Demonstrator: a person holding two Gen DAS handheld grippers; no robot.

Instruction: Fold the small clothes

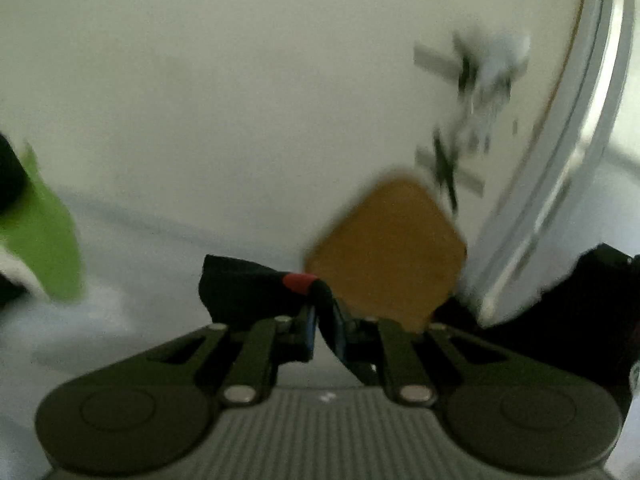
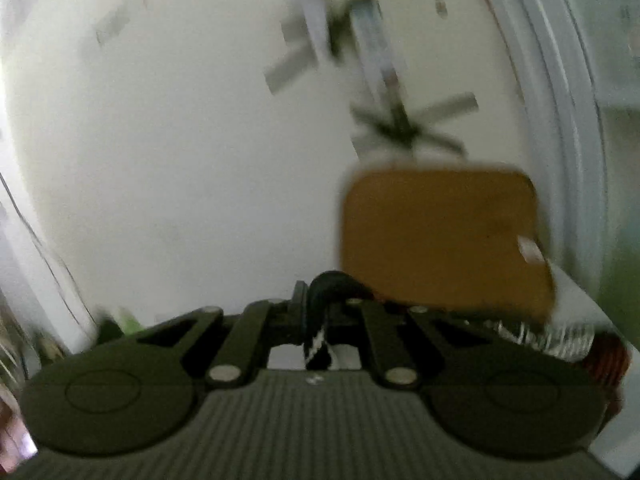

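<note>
Blurred views from both wrist cameras, each looking along its fingers toward a pale wall. In the left wrist view, the left gripper [image 1: 320,320] sits at lower centre, its jaws clenched on a fold of a black garment [image 1: 244,288]. The cloth bunches just above and to the left of the fingers, and a short red band [image 1: 299,282] shows on its upper edge. More black fabric fills the lower right of the frame. An orange-brown square panel [image 1: 390,254] with rounded corners stands tilted right of centre, directly behind the fingers. Green cloth [image 1: 52,240] hangs at the left edge. A white curved frame [image 1: 560,168] runs down the right side, with grey tape strips [image 1: 436,60] and dark cables on the wall in the upper right.

In the right wrist view, the right gripper [image 2: 316,312] is at lower centre, jaws pinched on a black rolled edge of fabric [image 2: 332,284]; a black-and-white patterned bit [image 2: 318,346] hangs below between the fingers. The orange-brown panel [image 2: 440,240] sits upright in the right half, just above the fingers. Grey tape strips [image 2: 288,68] cross the wall at upper centre.
</note>
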